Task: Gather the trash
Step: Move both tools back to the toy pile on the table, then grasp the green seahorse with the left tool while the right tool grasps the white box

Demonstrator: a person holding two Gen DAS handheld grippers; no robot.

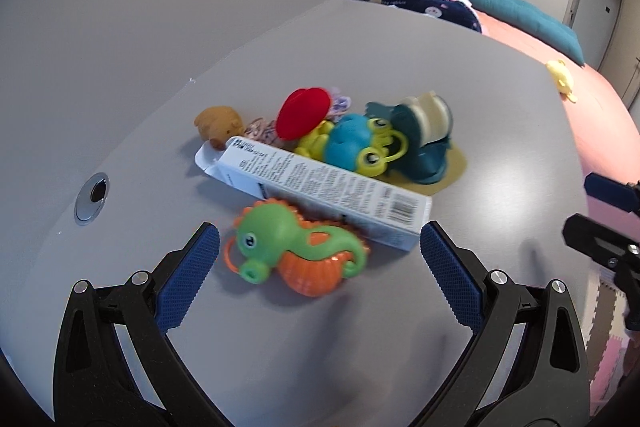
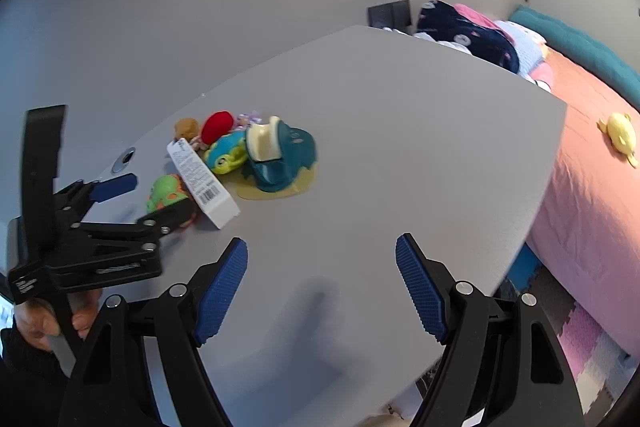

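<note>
A long white cardboard box (image 1: 320, 187) with print and a barcode lies on the grey table (image 1: 500, 147), its far flap open. It also shows in the right wrist view (image 2: 202, 179). My left gripper (image 1: 320, 247) is open and empty, its jaws wide, just short of the box, with a green and orange seahorse toy (image 1: 304, 247) between the fingers. In the right wrist view the left gripper (image 2: 132, 199) reaches toward the seahorse (image 2: 168, 193). My right gripper (image 2: 322, 287) is open and empty over bare table, right of the pile.
Toys lie behind the box: a blue and yellow frog (image 1: 356, 143), a teal toy with a cream roll (image 1: 420, 139), a red plush (image 1: 304, 113), a brown plush (image 1: 218, 125). A cable grommet (image 1: 92, 197) sits at the left. A bed (image 2: 592, 163) stands to the right.
</note>
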